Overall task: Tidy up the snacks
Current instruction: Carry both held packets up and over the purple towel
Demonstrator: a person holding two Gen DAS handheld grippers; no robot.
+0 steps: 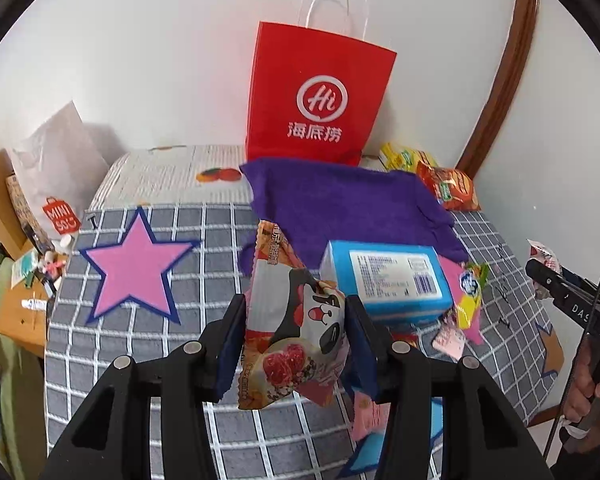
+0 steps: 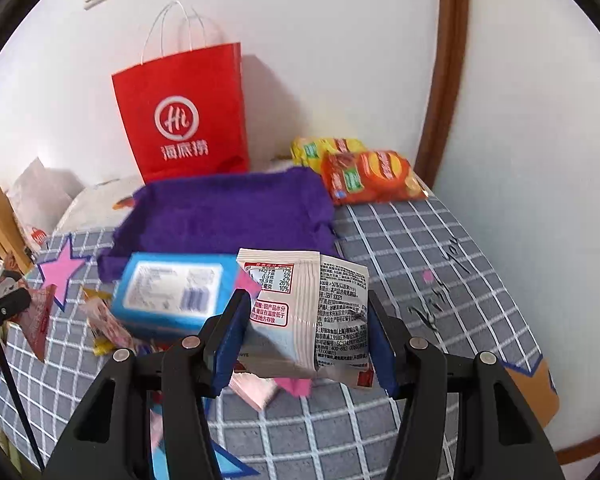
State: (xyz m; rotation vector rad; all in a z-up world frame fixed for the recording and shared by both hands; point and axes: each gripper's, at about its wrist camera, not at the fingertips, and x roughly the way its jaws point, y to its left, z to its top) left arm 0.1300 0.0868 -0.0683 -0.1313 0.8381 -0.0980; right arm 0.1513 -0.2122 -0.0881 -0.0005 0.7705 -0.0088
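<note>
My left gripper (image 1: 296, 312) is shut on a snack packet with a panda print (image 1: 296, 328), held above the checked cloth. My right gripper (image 2: 306, 312) is shut on a white snack packet (image 2: 320, 304) with its printed back towards the camera. A blue box (image 1: 388, 280) (image 2: 172, 292) lies on the cloth beyond both grippers, with small candy wrappers (image 1: 466, 300) beside it. Behind the box sits a purple felt tray (image 1: 348, 208) (image 2: 224, 216), and a red paper bag (image 1: 320, 96) (image 2: 184, 112) stands against the wall.
Orange and yellow snack packs (image 2: 364, 172) (image 1: 448, 184) lie at the back right by the wall. A pink star (image 1: 134, 264) marks the checked cloth (image 2: 420, 240). A white bag and clutter (image 1: 52, 200) sit off the left edge. A hand (image 1: 596, 384) holds the other gripper at right.
</note>
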